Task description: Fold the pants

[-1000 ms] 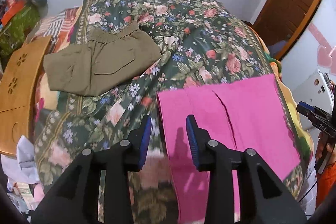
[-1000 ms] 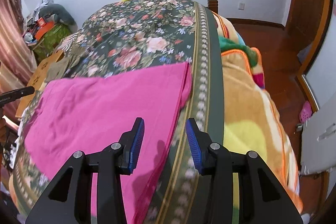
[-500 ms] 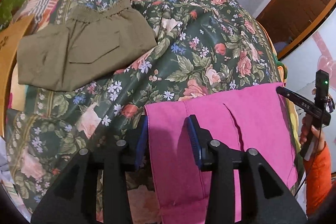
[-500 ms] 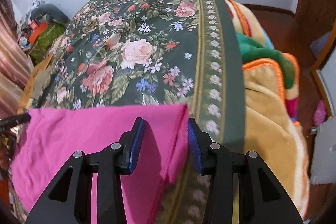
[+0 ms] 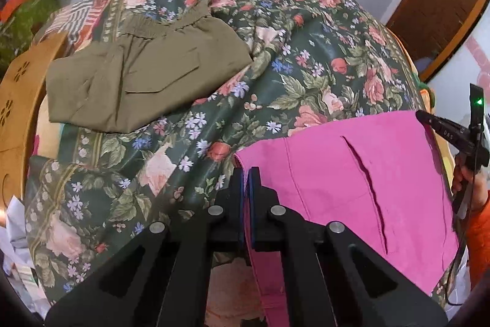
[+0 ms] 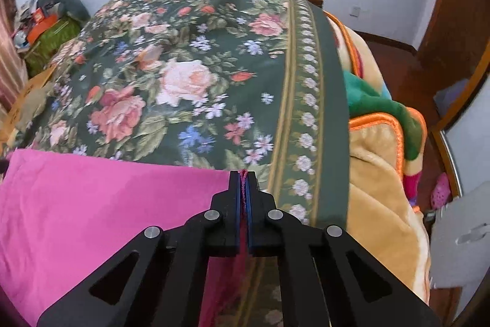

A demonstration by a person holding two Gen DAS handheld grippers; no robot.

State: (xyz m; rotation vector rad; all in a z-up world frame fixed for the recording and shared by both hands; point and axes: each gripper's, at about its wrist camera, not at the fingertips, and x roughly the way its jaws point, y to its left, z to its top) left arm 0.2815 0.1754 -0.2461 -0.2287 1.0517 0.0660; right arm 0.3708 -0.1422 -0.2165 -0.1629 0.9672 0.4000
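Observation:
Pink pants (image 5: pixel 352 173) lie flat across the near end of a bed with a dark floral cover (image 5: pixel 306 66). My left gripper (image 5: pixel 246 173) is shut on the left corner of their far edge, pink cloth pinched between the blue pads. In the right wrist view the same pink pants (image 6: pixel 107 204) spread to the left, and my right gripper (image 6: pixel 243 176) is shut on their right corner, a sliver of pink showing between the pads. The right gripper (image 5: pixel 453 134) also appears at the right edge of the left wrist view, held by a hand in an orange sleeve.
Folded olive pants (image 5: pixel 144 78) lie further up the bed on the left. A wooden board (image 5: pixel 18 100) stands by the left side. Yellow, orange and green blankets (image 6: pixel 379 143) hang off the right side above a wooden floor. Clutter (image 6: pixel 46 29) is piled at the far left.
Both grippers came down to the far edge of the pink pants and shut on its two corners. The right one also moved right along that edge.

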